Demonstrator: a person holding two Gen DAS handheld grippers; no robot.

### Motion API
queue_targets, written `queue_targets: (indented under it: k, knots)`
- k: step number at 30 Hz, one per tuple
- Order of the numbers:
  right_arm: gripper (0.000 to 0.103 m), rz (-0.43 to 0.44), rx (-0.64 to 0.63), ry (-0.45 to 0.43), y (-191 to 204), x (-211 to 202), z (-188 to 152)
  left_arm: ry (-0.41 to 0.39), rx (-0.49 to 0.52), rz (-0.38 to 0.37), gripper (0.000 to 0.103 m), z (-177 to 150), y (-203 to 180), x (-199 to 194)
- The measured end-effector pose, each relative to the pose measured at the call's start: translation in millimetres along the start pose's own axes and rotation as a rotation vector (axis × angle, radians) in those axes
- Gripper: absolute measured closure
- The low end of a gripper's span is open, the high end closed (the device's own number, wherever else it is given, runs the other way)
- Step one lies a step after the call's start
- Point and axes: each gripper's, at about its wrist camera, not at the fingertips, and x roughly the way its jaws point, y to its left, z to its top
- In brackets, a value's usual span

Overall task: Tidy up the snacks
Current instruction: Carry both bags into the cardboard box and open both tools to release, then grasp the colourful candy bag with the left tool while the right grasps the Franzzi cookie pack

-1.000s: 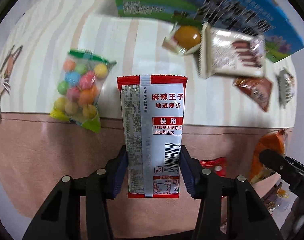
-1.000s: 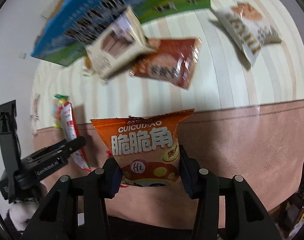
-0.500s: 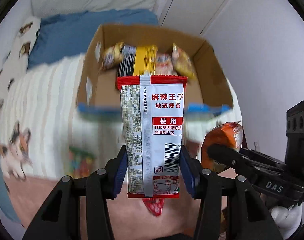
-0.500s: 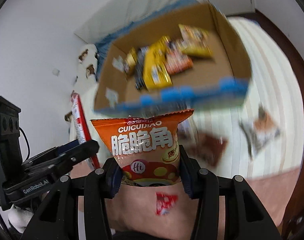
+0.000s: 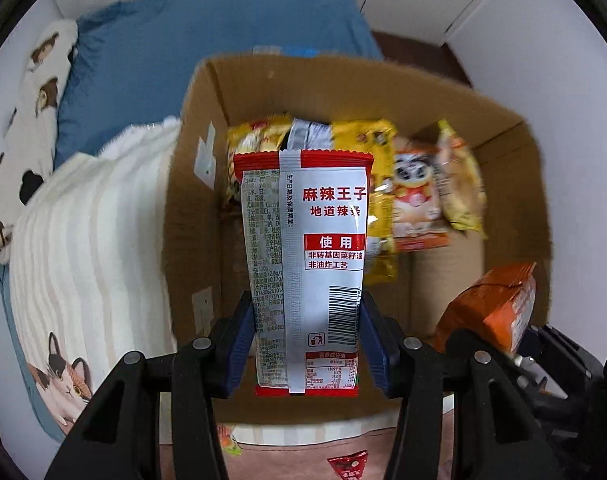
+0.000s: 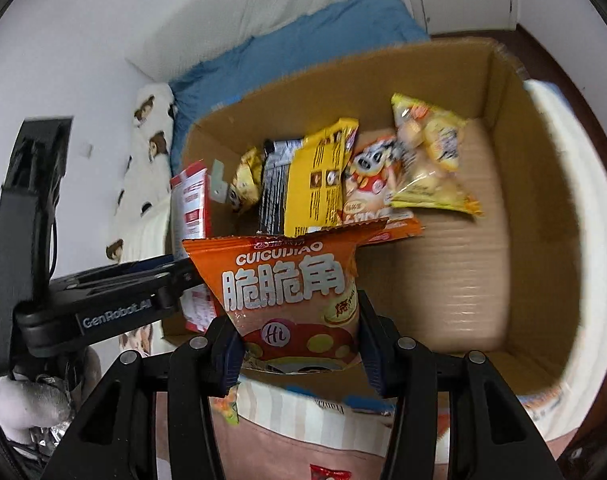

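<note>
My left gripper (image 5: 305,344) is shut on a red and white snack packet (image 5: 303,264), held upright over the open cardboard box (image 5: 191,208). My right gripper (image 6: 299,344) is shut on an orange snack bag (image 6: 287,284), held over the same box (image 6: 539,216). The box holds several snack packs standing along its far side: yellow bags (image 6: 319,180), a panda-print bag (image 6: 369,180) and a clear bag of yellow snacks (image 6: 431,160). The orange bag also shows in the left wrist view (image 5: 495,304), and the red packet in the right wrist view (image 6: 191,208).
The box sits on a striped cat-print bedspread (image 5: 87,248) with a blue pillow (image 5: 183,64) behind it. A small red packet (image 5: 349,466) and a candy bag (image 6: 225,404) lie on the pink bedding in front of the box. White walls stand around.
Both grippers lifted from the bedspread with its loose snacks and moved forward to the box. The box now fills both views, closer than half a second ago. Both holds are unchanged.
</note>
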Motion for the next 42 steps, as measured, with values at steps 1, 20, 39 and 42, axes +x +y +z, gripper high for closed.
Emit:
queue_targets:
  k: [1,20,39,42]
  knots:
    - [0.052,-0.001,0.002,0.016,0,8,1,0.013,-0.003,0.004,0.056,1,2,5]
    - [0.006,-0.068,-0.022,0.161,-3,75,8,0.043,-0.016,-0.028,0.006,-16,20,34]
    - [0.005,-0.158,-0.030,-0.123,-10,-52,-37,-0.327,0.011,0.059,0.006,-96,15,-65]
    - [0.005,-0.134,-0.017,-0.164,-7,-72,-52,-0.368,0.004,0.057,0.006,-113,18,-79]
